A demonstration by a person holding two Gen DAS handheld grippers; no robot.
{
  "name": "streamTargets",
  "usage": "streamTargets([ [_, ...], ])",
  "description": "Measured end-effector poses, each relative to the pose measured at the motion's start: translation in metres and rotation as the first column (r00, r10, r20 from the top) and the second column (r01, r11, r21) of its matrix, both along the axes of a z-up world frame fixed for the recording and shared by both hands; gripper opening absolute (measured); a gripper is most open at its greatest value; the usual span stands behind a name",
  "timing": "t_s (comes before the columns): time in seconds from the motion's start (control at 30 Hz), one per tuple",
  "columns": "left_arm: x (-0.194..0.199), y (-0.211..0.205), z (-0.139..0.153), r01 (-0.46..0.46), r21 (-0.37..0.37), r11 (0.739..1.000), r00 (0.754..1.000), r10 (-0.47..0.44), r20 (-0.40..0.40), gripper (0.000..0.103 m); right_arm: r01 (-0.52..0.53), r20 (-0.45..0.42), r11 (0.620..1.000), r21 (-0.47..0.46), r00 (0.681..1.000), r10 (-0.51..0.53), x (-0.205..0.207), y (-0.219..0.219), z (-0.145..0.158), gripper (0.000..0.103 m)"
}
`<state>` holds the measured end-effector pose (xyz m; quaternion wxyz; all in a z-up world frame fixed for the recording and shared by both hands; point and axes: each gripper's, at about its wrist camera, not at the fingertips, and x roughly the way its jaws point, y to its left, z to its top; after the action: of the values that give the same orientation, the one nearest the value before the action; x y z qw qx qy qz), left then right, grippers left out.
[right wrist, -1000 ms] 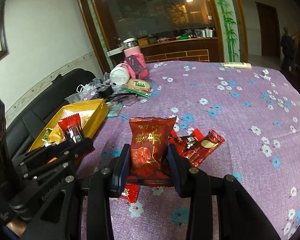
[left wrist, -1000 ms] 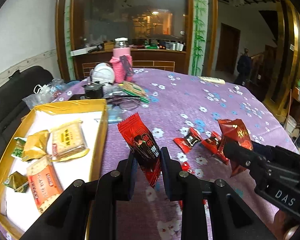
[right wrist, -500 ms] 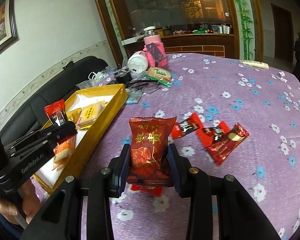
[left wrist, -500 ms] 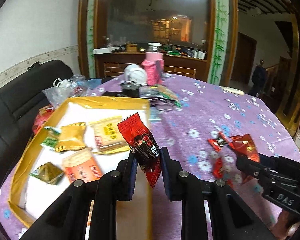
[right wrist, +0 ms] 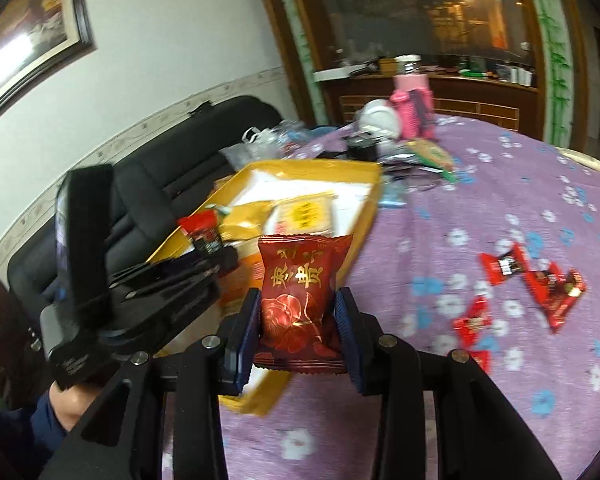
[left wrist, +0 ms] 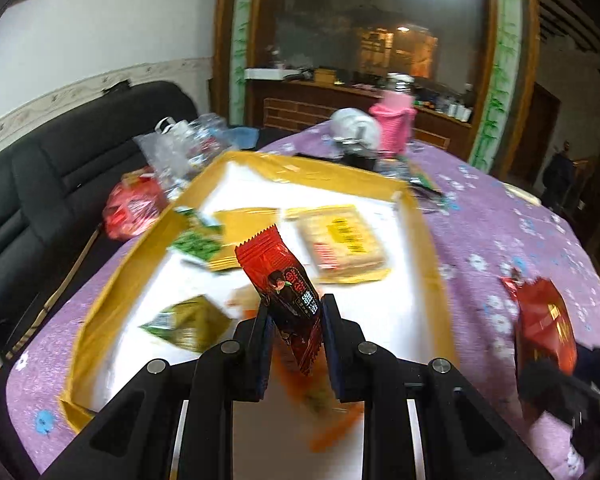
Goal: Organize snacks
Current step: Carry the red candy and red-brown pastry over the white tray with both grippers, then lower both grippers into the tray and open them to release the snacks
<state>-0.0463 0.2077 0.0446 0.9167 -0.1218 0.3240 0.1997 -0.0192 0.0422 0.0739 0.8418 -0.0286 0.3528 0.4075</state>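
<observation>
My left gripper (left wrist: pixel 294 324) is shut on a slim red snack packet (left wrist: pixel 284 284) and holds it above the white floor of the yellow-rimmed box (left wrist: pixel 422 240). The box holds a cracker pack (left wrist: pixel 342 240), gold packets (left wrist: pixel 242 224) and green packets (left wrist: pixel 188 322). My right gripper (right wrist: pixel 298 320) is shut on a dark red snack bag (right wrist: pixel 300 292), held over the box's near right rim (right wrist: pixel 370 200). The left gripper also shows in the right wrist view (right wrist: pixel 216 258). Several small red packets (right wrist: pixel 536 284) lie on the purple tablecloth.
A pink bottle (left wrist: pixel 394 126), a white bowl (left wrist: pixel 358 126) and clutter stand behind the box. A black sofa (left wrist: pixel 40 176) with plastic bags (left wrist: pixel 180 148) and a red bag (left wrist: pixel 134 208) lies left of the table. The purple floral cloth (right wrist: pixel 540 200) spreads to the right.
Both grippers have moved left with their packets. The left one now hangs over the inside of the box, and the right one has reached the box's right rim.
</observation>
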Motion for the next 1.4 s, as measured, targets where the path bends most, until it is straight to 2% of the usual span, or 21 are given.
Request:
streamTargets([
  [0.2, 0.000, 0.029, -0.014, -0.034, -0.032, 0.999, 0.999, 0.032, -0.044, 0.024, -0.071, -0.021, 0.997, -0.041, 0.997, 0.071, -0.012, 0.029, -0.018, 0.037],
  [0.27, 0.001, 0.037, -0.019, -0.028, -0.084, 0.996, 0.998, 0.024, -0.052, 0.024, -0.088, -0.006, 0.994, -0.071, 0.996, 0.088, -0.017, 0.037, -0.024, 0.037],
  [0.43, 0.000, 0.038, -0.021, -0.010, -0.110, 0.994, 0.999, 0.005, -0.044, 0.024, -0.117, -0.044, 0.988, -0.098, 0.993, 0.113, -0.019, 0.049, -0.043, 0.037],
  [0.53, 0.000, 0.042, -0.022, -0.014, -0.136, 0.991, 0.999, 0.008, -0.041, 0.024, -0.125, -0.018, 0.986, -0.108, 0.992, 0.124, -0.026, 0.052, -0.045, 0.037],
  [0.63, 0.001, 0.042, -0.023, -0.013, -0.142, 0.990, 0.999, 0.007, -0.040, 0.024, -0.128, -0.033, 0.988, -0.088, 0.991, 0.126, -0.026, 0.048, -0.045, 0.037],
  [0.77, 0.003, 0.042, -0.024, -0.008, -0.159, 0.987, 0.999, 0.002, -0.041, 0.031, -0.131, -0.040, 0.988, -0.078, 0.991, 0.129, -0.025, 0.046, -0.044, 0.038],
  [0.9, 0.006, 0.041, -0.025, 0.001, -0.168, 0.986, 0.999, -0.009, -0.046, 0.042, -0.144, -0.038, 0.987, -0.078, 0.989, 0.141, -0.027, 0.049, -0.044, 0.044],
  [1.03, 0.005, 0.042, -0.025, -0.003, -0.170, 0.985, 0.999, -0.005, -0.046, 0.048, -0.161, -0.041, 0.985, -0.070, 0.987, 0.158, -0.030, 0.049, -0.043, 0.049],
  [1.2, 0.003, 0.042, -0.024, -0.005, -0.166, 0.986, 0.999, 0.000, -0.035, 0.059, -0.174, -0.012, 0.979, -0.109, 0.985, 0.174, -0.039, 0.055, -0.042, 0.057],
  [1.4, 0.000, 0.042, -0.021, -0.006, -0.159, 0.987, 1.000, 0.003, -0.017, 0.063, -0.166, -0.011, 0.983, -0.072, 0.986, 0.166, -0.038, 0.049, -0.039, 0.060],
])
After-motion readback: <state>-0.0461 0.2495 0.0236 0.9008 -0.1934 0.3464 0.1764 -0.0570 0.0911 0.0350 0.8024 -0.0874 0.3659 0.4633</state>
